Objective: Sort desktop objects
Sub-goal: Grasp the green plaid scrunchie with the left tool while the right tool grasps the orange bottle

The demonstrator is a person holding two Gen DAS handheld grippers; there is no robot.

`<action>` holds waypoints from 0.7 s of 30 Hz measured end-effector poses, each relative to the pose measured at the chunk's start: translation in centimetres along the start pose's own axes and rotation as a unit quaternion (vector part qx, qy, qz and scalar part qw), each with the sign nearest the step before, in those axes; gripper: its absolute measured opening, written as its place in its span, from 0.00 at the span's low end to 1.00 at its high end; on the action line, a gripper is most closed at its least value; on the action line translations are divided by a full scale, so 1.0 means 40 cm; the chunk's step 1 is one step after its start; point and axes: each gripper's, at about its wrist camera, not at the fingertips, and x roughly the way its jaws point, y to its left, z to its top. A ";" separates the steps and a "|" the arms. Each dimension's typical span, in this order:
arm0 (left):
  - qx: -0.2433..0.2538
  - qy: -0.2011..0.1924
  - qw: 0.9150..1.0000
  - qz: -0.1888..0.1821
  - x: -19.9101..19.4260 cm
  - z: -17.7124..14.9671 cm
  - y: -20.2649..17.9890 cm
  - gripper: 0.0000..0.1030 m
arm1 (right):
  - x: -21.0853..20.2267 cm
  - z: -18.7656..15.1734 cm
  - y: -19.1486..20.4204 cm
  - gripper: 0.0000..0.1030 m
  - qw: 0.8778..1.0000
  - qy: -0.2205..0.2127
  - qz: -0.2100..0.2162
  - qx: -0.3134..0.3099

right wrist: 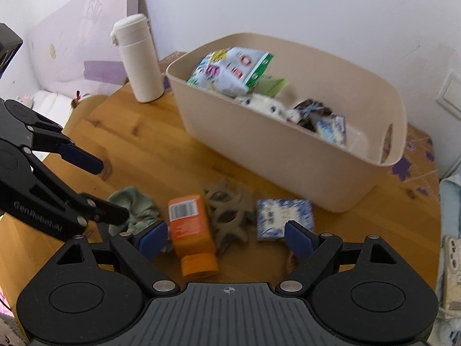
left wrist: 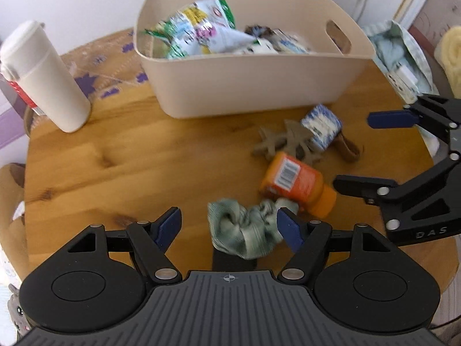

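Observation:
A beige bin [left wrist: 239, 86] [right wrist: 291, 161] holding snack packets stands at the back of the round wooden table. In front of it lie an orange bottle [left wrist: 296, 184] [right wrist: 190, 227], a green scrunchie [left wrist: 247, 233] [right wrist: 135, 204], a brown cut-out piece [left wrist: 288, 141] [right wrist: 227, 213] and a blue-white packet [left wrist: 321, 127] [right wrist: 283, 216]. My left gripper [left wrist: 230, 226] [right wrist: 112, 190] is open over the scrunchie, its right finger against it. My right gripper [right wrist: 226, 238] [left wrist: 354, 152] is open above the bottle and cut-out.
A white flask [left wrist: 43, 77] [right wrist: 138, 60] stands at the table's left back. A patterned purple mat [left wrist: 109, 66] lies under the bin. A pale blue bag [left wrist: 400, 54] and cloth sit off the table's right edge.

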 end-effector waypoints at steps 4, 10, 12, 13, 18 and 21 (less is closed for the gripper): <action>0.011 0.014 1.000 0.001 0.031 -0.012 -0.012 0.72 | 0.026 -0.016 0.011 0.81 1.000 0.016 0.002 -0.004; 0.003 0.021 1.000 0.002 0.080 -0.007 -0.016 0.72 | 0.052 -0.026 0.021 0.74 1.000 0.028 0.002 -0.013; 0.003 0.027 1.000 0.004 0.098 0.000 -0.016 0.72 | 0.062 -0.025 0.025 0.72 0.999 0.033 0.002 -0.022; -0.001 0.030 1.000 0.005 0.108 0.002 -0.015 0.72 | 0.066 -0.024 0.027 0.71 0.999 0.033 0.003 -0.026; -0.009 0.038 0.999 0.005 0.142 0.008 -0.004 0.72 | 0.079 -0.017 0.037 0.66 0.999 0.029 0.008 -0.041; -0.024 0.038 0.999 0.007 0.156 0.009 0.008 0.71 | 0.089 -0.012 0.045 0.60 0.998 0.029 0.014 -0.051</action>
